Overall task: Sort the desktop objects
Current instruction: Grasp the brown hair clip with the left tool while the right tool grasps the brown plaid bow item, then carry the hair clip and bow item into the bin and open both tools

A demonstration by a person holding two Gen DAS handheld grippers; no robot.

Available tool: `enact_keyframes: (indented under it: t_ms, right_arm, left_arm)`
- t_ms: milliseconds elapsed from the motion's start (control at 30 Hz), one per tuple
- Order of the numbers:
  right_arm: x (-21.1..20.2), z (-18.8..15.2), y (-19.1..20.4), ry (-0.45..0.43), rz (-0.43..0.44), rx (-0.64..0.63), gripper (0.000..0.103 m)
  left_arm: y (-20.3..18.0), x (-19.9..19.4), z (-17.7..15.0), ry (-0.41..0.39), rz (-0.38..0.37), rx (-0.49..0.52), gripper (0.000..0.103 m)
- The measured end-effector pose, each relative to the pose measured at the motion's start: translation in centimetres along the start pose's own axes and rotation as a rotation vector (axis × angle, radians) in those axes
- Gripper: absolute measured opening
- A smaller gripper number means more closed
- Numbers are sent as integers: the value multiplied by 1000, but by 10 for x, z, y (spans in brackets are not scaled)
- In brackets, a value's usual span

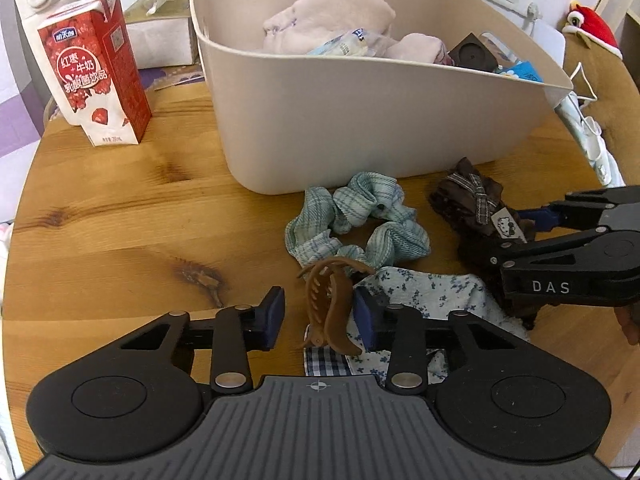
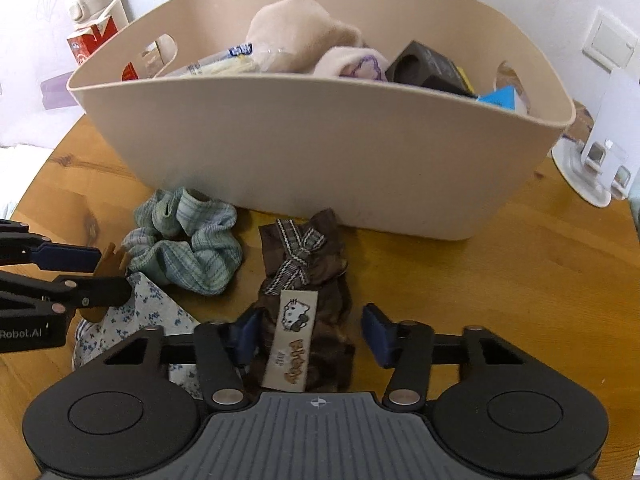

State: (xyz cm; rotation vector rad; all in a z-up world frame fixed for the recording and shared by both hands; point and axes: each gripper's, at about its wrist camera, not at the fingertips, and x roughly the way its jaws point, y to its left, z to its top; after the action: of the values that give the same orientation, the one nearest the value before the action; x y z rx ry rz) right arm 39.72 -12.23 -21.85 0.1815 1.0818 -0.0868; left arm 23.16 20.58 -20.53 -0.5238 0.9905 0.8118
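Observation:
A beige bin [image 1: 360, 120] [image 2: 320, 152] stands on the round wooden table, holding towels and small packs. In front of it lie a green plaid scrunchie [image 1: 360, 220] [image 2: 192, 248], a brown hair claw [image 1: 330, 308], a floral cloth [image 1: 428, 292] [image 2: 132, 312] and a brown bow-tied sock pack with a cat label [image 1: 476, 208] [image 2: 304, 300]. My left gripper [image 1: 320, 316] is open, its jaws either side of the hair claw. My right gripper [image 2: 310, 334] is open, its jaws either side of the sock pack.
A red milk carton [image 1: 96, 72] and a white flask [image 1: 44, 0] stand at the table's far left, with a tissue box [image 1: 160, 28] behind. A white device [image 2: 600, 160] sits right of the bin. A red plush toy [image 1: 592, 24] lies far right.

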Motion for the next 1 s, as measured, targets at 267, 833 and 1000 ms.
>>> enact_keyframes:
  t_ms: [267, 833, 1000]
  right_arm:
    - [-11, -9, -13, 12, -11, 57, 34]
    - [-31, -34, -23, 2, 22, 250, 31]
    - [-46, -41, -25, -31, 23, 268, 31]
  left_arm:
    - [4, 0, -2, -7, -27, 3, 26]
    - [19, -28, -10, -32, -64, -97, 25]
    - [21, -39, -17, -52, -72, -101, 25]
